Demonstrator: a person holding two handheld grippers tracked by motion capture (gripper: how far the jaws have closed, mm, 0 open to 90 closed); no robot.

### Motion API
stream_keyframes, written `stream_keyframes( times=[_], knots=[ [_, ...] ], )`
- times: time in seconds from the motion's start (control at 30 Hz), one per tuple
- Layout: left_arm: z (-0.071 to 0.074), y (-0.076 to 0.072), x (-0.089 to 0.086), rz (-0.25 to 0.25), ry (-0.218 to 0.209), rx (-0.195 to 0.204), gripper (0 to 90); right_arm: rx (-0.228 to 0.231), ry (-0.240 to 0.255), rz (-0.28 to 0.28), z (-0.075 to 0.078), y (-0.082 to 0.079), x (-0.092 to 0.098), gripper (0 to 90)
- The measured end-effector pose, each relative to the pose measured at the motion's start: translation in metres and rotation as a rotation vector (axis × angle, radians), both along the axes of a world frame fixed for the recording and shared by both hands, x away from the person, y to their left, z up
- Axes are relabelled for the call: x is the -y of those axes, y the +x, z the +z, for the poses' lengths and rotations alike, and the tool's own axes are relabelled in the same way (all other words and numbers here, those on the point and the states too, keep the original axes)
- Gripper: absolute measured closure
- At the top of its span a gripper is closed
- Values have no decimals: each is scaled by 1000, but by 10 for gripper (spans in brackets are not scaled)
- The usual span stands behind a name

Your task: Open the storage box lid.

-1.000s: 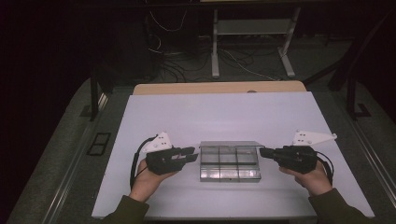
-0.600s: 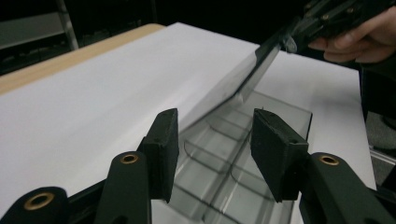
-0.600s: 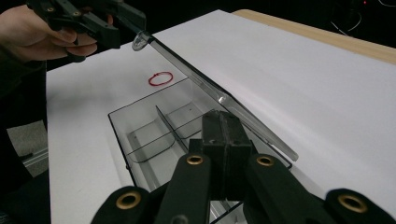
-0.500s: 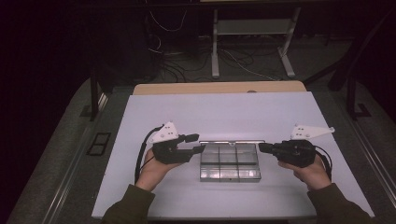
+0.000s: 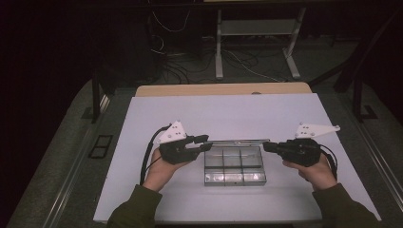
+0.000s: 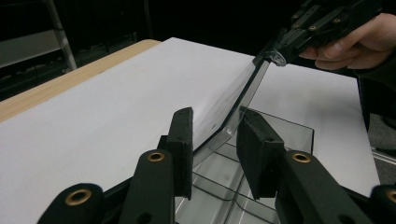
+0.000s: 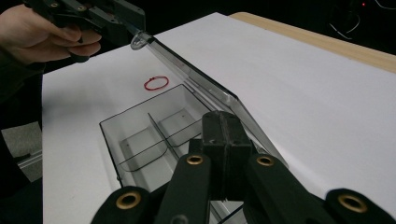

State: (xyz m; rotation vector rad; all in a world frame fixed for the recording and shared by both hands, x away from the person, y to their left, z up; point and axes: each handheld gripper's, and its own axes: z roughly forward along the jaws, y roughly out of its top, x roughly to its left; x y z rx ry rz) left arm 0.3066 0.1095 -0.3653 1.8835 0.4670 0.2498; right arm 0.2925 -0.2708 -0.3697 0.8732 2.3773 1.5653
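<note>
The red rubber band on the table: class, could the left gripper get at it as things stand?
Probably not at once. The red rubber band lies bare on the table beside the box, but the left gripper has the raised clear lid between its jaws.

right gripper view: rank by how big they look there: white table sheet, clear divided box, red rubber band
1. white table sheet, by far the largest, running across the frame.
2. clear divided box, with its raised lid; it sits close to the camera, which inflates it.
3. red rubber band, a small ring lying farther off on the sheet, so it looks even smaller.

Right gripper (image 7: 227, 140) fingers pinch the clear lid (image 7: 205, 88) above the box (image 7: 140, 135).
</note>
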Motion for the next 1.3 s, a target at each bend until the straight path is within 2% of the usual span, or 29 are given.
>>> stream_keyframes(
  times=[0.3, 0.53, 0.7, 0.8, 1.03, 1.17, 1.3],
  knots=[
    [-1, 5, -1, 8, -17, -1, 684, 1, 4, -7, 2, 0, 6, 869],
    [2, 12, 0, 19, -11, 10, 712, 19, -4, -23, 5, 2, 15, 801],
    [4, 18, -1, 21, -11, 12, 729, 30, 7, -31, 6, 8, 18, 715],
    [4, 22, 0, 23, -14, 13, 739, 37, 17, -30, 6, 15, 19, 681],
    [9, 33, 1, 24, 19, 24, 768, 65, 42, -20, 10, 33, 15, 612],
    [9, 40, 0, 27, 18, 20, 781, 69, 54, -11, 12, 45, 8, 585],
    [8, 47, -1, 26, 5, 11, 788, 59, 83, 28, 13, 54, 1, 558]
  ],
)
